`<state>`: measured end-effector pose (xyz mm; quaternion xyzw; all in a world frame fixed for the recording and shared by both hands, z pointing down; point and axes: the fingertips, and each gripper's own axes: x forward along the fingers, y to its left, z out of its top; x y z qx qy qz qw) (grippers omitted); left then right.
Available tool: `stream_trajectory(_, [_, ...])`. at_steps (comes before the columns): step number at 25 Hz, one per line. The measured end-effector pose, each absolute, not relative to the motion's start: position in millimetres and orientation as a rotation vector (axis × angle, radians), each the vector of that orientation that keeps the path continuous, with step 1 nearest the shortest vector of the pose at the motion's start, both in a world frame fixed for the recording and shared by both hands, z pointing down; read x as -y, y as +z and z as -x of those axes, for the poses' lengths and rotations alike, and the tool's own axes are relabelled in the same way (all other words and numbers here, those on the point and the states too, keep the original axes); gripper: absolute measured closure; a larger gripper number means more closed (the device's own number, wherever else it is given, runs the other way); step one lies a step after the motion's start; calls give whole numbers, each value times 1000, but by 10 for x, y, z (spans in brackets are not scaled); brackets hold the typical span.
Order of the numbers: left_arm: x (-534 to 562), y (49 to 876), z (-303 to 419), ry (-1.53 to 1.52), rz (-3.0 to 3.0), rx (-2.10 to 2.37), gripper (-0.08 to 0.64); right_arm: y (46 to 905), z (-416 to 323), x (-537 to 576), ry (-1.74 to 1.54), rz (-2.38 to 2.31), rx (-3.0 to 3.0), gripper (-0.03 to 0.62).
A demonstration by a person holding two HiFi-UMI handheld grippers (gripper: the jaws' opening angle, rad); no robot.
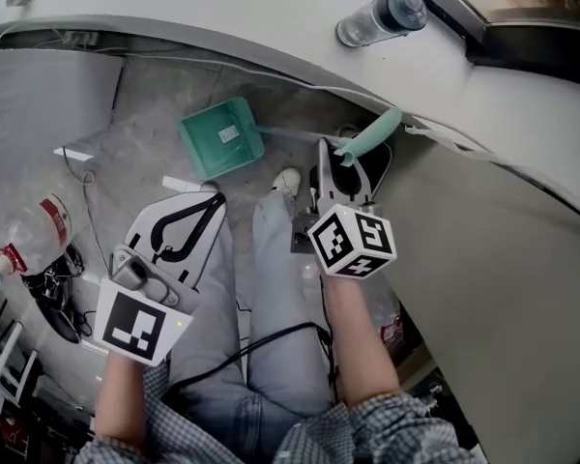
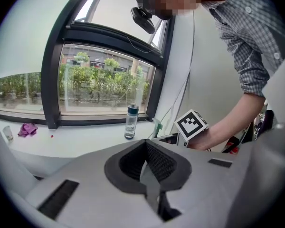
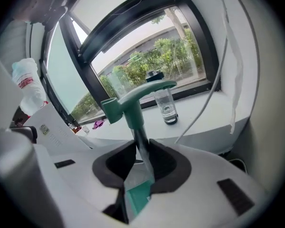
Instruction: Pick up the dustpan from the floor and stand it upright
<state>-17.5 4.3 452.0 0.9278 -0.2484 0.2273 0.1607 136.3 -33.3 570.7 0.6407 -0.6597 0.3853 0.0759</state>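
Head view is taken up mostly by a curved white window ledge across the far side, with grey mottled floor below it. Against that floor the dustpan is seen. It has a teal-green, roughly square pan with a ridged far edge at the left, a thin shaft running right from it, and a thicker teal grip at the right end, just under the ledge. Whether the pan touches the floor cannot be told.

The shaft is pinched between the jaws of the right gripper, close to the grip end. In the right gripper view the teal grip is seen beyond the pads, and the green of the pan shows below them.

The left gripper is held at the near left, well apart from the dustpan, its jaws pressed together on nothing.

A clear water bottle with a dark cap is stood on the ledge. A plastic bottle with a red label is seen at the near left.

A small white sticker is fixed on the pan. Its print, like that of the red label, is too small to be read.
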Motion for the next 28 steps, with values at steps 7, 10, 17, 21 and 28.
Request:
stream_trajectory(7, [-76,4511,498,625,-2621,778,554,5580,-857,605,948,-1729,2116,506])
stream_trajectory(10, [-88,4506,602,619,-2614,801,554,5542,-664,658,875,-1645,2163,506])
stream_trajectory(17, [-140,4509,806,609,-2604,844,554,5510,-313,621,684,-1440,2245,503])
stream_trajectory(21, [-171,4499,851,603,-2603,852,554,5508,-263,541,632,-1380,2252,503])
stream_trajectory(28, [-213,4502,860,590,-2622,820,554,5550,-362,521,667,-1411,2194,493])
